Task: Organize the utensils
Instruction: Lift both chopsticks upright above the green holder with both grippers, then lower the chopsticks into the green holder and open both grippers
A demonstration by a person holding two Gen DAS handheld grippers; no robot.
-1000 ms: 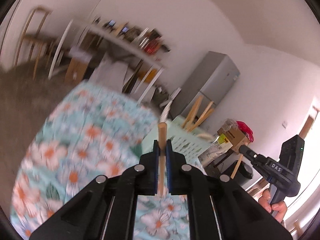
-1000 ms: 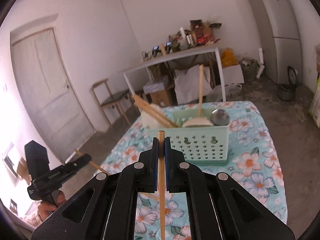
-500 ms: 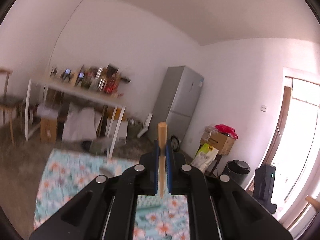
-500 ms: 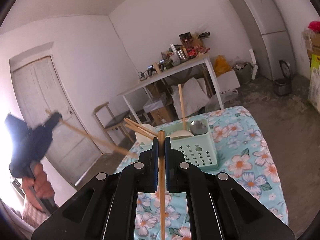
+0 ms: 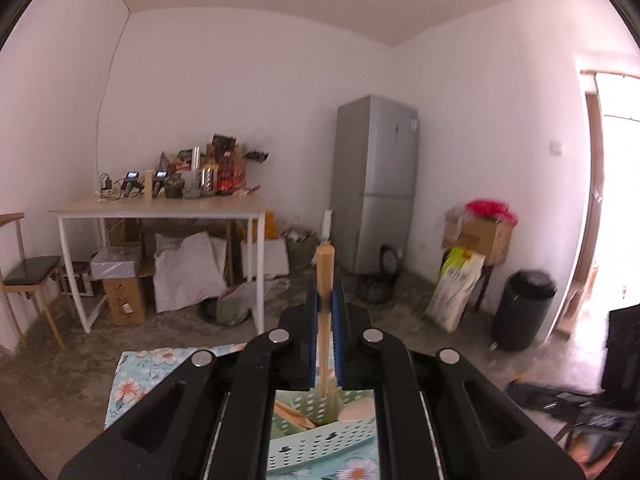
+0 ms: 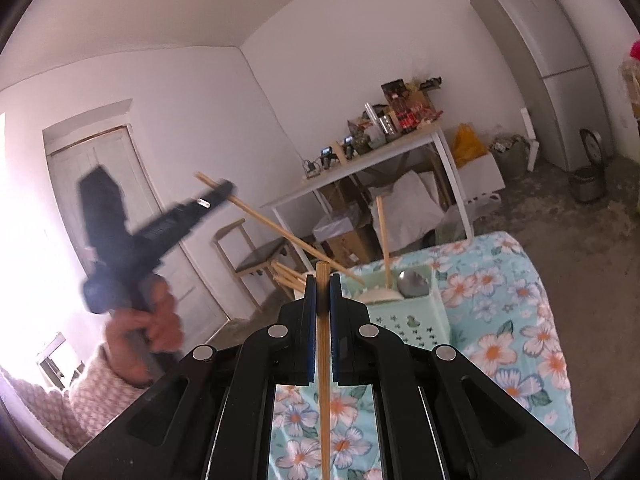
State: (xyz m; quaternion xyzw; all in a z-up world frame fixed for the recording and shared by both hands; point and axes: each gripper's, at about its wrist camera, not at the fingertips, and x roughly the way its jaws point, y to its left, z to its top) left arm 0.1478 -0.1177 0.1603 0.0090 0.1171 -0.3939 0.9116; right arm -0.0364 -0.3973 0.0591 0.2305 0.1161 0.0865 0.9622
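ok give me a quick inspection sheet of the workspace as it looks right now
surface: table under a floral cloth, mostly bare.
job's things: green basket holding chopsticks, a ladle and a pale round utensil; one chopstick in the left hand-held gripper, its lower end down at the basket; another chopstick in the right hand-held gripper.
clutter: nothing seen on the cloth outside the basket.
grippers: both shut on their chopsticks; the left one is blurred in the right wrist view.
cables: nothing seen near the work; some on the far desk.
surroundings: fridge, chair, boxes, bin, door.
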